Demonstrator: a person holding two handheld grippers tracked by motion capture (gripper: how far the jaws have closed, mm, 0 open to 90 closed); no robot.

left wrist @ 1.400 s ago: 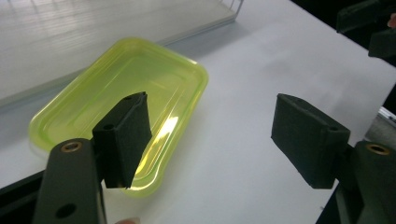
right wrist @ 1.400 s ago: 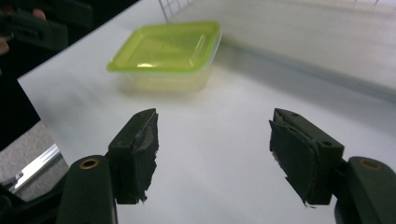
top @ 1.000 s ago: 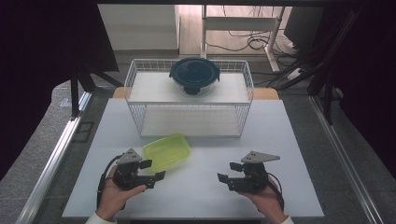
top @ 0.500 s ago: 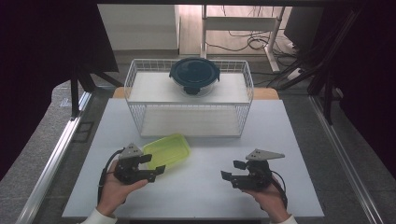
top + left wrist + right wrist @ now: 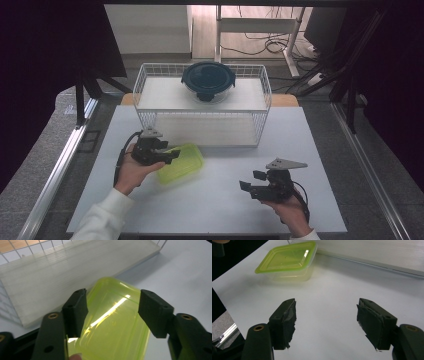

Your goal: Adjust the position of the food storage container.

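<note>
Left gripper [image 5: 167, 156] has advanced onto the yellow-green translucent lidded plastic box [image 5: 184, 161], jaws spread, straddling its lid. Box sits left-centre on white table [image 5: 225, 210], near wire basket [image 5: 202, 102]. Right gripper [image 5: 252, 182] idles, gaping. Advice: centre both jaws before squeezing.

Lab/test rig, floor cables [image 5: 260, 47], black curtains [image 5: 45, 60]

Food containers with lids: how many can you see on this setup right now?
2. A green-lidded box sits on the white table in front of the wire rack, with the left claw open over it. A round dark-lidded bowl stands on the rack's top shelf. The lower shelf looks bare.
</note>
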